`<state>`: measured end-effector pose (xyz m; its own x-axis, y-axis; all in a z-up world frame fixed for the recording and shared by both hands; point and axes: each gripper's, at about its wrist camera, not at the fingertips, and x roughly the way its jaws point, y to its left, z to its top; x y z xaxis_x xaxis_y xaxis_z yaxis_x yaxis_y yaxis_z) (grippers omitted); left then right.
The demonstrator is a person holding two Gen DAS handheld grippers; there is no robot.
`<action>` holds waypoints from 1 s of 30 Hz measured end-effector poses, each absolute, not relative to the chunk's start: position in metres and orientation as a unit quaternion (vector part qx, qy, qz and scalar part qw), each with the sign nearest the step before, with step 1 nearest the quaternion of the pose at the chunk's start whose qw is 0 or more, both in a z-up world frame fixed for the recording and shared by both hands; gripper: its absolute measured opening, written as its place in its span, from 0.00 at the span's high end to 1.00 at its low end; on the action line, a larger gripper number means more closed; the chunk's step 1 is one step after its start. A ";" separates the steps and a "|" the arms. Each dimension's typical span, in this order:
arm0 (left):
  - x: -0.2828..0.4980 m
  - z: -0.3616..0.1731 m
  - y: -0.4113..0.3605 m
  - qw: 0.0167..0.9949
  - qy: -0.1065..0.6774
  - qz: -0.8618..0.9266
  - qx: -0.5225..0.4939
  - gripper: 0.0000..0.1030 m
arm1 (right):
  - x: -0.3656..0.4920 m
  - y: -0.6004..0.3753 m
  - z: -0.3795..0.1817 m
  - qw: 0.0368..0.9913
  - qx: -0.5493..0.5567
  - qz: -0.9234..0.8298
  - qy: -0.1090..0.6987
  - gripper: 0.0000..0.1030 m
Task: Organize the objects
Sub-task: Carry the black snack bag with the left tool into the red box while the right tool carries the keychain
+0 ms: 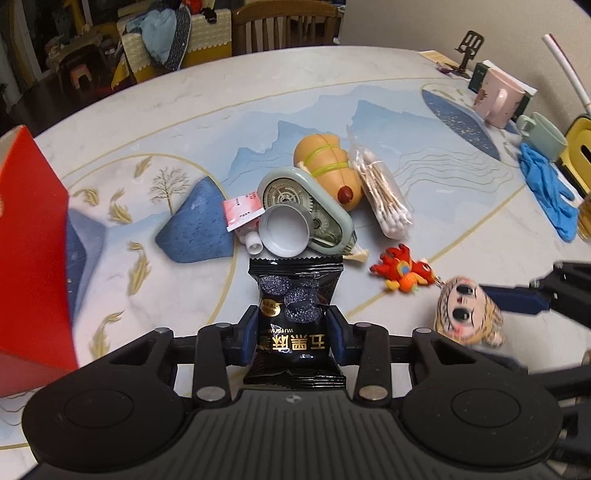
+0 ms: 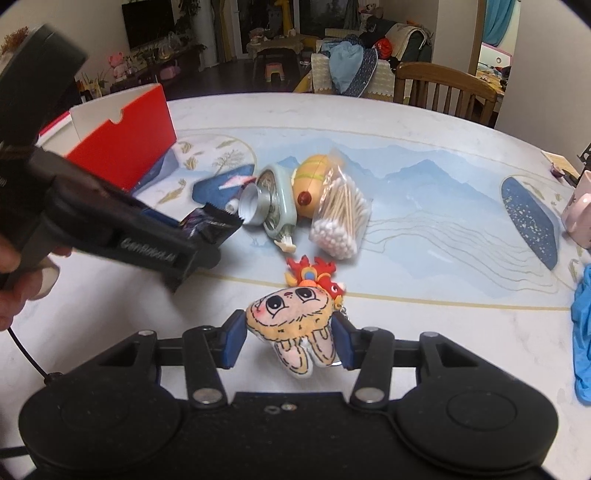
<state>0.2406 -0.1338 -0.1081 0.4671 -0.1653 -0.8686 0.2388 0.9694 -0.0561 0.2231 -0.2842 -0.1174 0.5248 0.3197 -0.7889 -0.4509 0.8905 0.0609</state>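
Now your left tongs (image 1: 291, 326) are pinching the black snack packet (image 1: 293, 325) above the tabletop (image 1: 424, 122), while your right tongs (image 2: 288, 341) are clamping the plush bunny keychain (image 2: 295, 325).

A lived-in home, this: dining corner opening onto a living room. The round desk (image 2: 424, 122) wears a painted cloth of blue mountains and gold fish. At the upper right of the right wrist view stands a wooden dining chair (image 2: 443, 88); beside it, a sofa (image 2: 354, 66) heaped with clothes. Far upper left, a dark television (image 2: 147, 22) on the wall. Mugs (image 1: 498, 98) sit at the desk's right edge in the left wrist view, by blue rubber gloves (image 1: 546, 188).
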 end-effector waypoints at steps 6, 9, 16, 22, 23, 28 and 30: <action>0.222 -0.088 -0.113 0.858 0.499 -0.119 0.013 0.64 | 0.212 -0.279 -0.093 0.875 -0.071 0.221 0.424 0.53; 0.214 -0.077 -0.098 0.862 0.494 -0.118 -0.005 0.64 | 0.206 -0.272 -0.079 0.878 -0.071 0.226 0.417 0.53; 0.195 -0.050 -0.058 0.867 0.484 -0.112 -0.044 0.64 | 0.196 -0.246 -0.051 0.879 -0.066 0.239 0.406 0.53; 0.181 -0.034 -0.019 0.877 0.468 -0.100 -0.047 0.64 | 0.194 -0.210 -0.036 0.876 -0.071 0.252 0.404 0.53; 0.179 -0.033 -0.012 0.879 0.466 -0.096 -0.045 0.64 | 0.194 -0.203 -0.034 0.873 -0.068 0.256 0.408 0.53; 0.168 -0.024 0.030 0.885 0.457 -0.079 -0.052 0.64 | 0.195 -0.164 -0.026 0.866 -0.062 0.275 0.412 0.53; 0.164 -0.021 0.046 0.887 0.453 -0.077 -0.055 0.64 | 0.195 -0.147 -0.023 0.866 -0.070 0.281 0.408 0.53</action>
<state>0.1638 0.0463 -0.0210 0.5783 -0.1863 -0.7943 0.0869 0.9821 -0.1670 0.1953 -0.1468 -0.0226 0.5093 0.4288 -0.7461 -0.5428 0.8329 0.1082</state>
